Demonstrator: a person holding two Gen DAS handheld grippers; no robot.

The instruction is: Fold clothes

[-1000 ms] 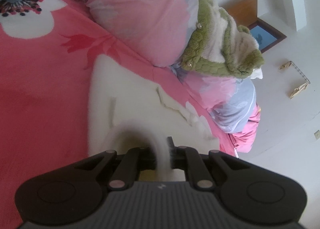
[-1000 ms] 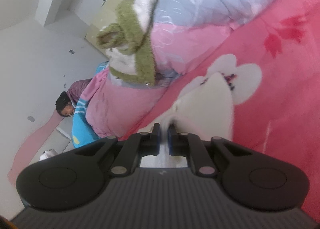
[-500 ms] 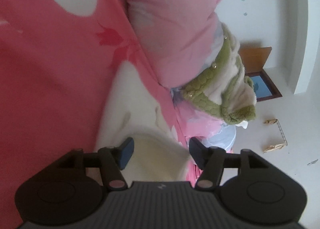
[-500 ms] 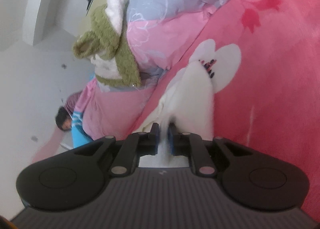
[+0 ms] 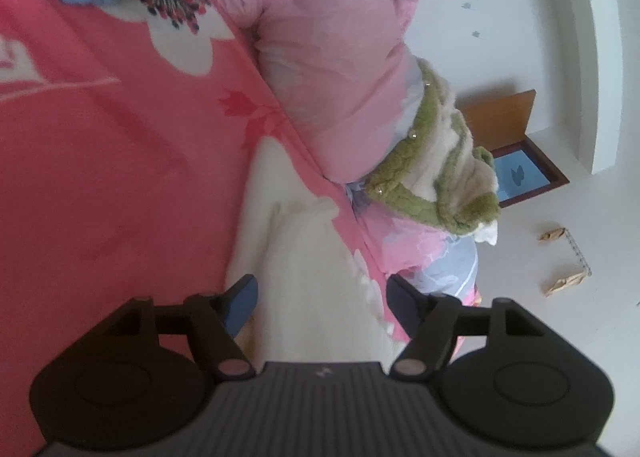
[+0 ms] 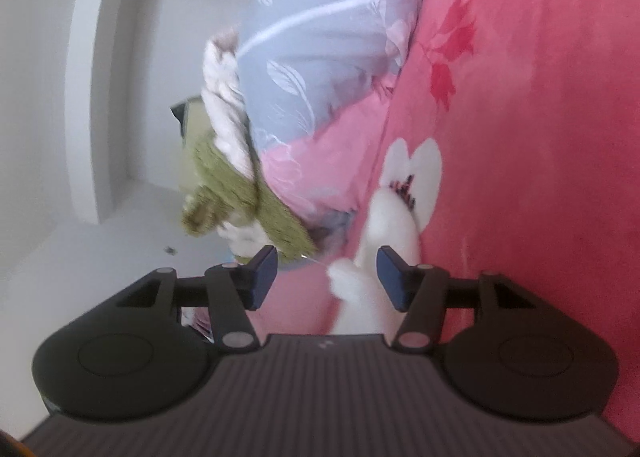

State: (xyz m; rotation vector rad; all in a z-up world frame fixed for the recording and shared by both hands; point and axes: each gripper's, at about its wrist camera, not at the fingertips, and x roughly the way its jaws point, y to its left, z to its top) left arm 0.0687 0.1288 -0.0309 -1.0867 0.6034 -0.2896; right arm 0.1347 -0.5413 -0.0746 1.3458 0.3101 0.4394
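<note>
Here, fluffy cream garment (image 5: 316, 257) on plush pink blanket (image 5: 100, 177), both grippers' fingers (image 5: 240, 299) spread, gripping nothing.

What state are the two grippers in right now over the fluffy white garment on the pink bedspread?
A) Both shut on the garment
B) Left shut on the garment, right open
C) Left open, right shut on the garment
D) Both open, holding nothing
D: the left gripper and the right gripper both have their blue-padded fingers spread wide, and the fluffy white garment lies loose on the pink bedspread between and beneath them.
</note>
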